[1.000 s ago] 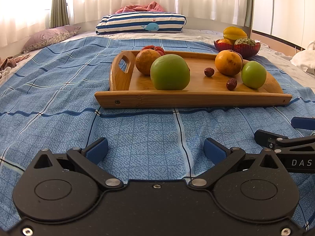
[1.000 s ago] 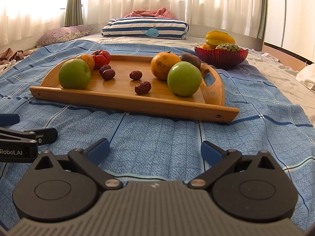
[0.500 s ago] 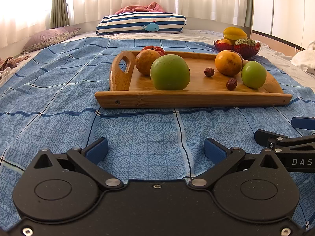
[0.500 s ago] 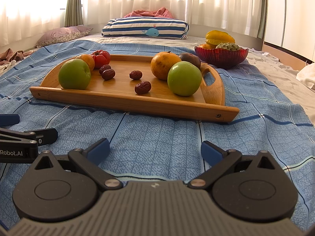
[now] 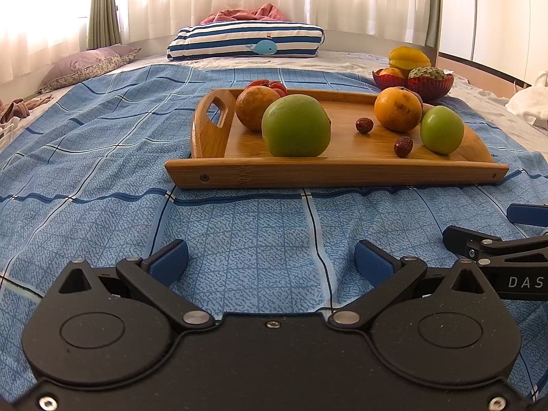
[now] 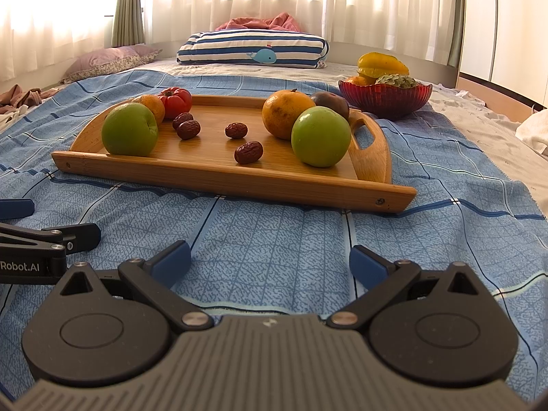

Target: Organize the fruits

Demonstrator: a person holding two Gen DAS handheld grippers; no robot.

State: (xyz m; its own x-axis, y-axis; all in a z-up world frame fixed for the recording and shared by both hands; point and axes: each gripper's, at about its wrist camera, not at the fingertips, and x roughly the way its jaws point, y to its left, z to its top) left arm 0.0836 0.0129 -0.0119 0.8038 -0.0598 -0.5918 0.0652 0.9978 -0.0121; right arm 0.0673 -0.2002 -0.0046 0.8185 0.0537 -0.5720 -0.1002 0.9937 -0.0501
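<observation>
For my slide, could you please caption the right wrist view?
Open right gripper facing a wooden tray of fruit.

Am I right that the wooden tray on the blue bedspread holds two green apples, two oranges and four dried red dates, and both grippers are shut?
Not quite: both grippers are open, empty. The left gripper and right gripper wrist views show it.

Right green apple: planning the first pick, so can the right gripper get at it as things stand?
Probably yes. The right gripper is open and empty, with only bare bedspread and the low tray rim before the apple, whose near side is clear.
</observation>
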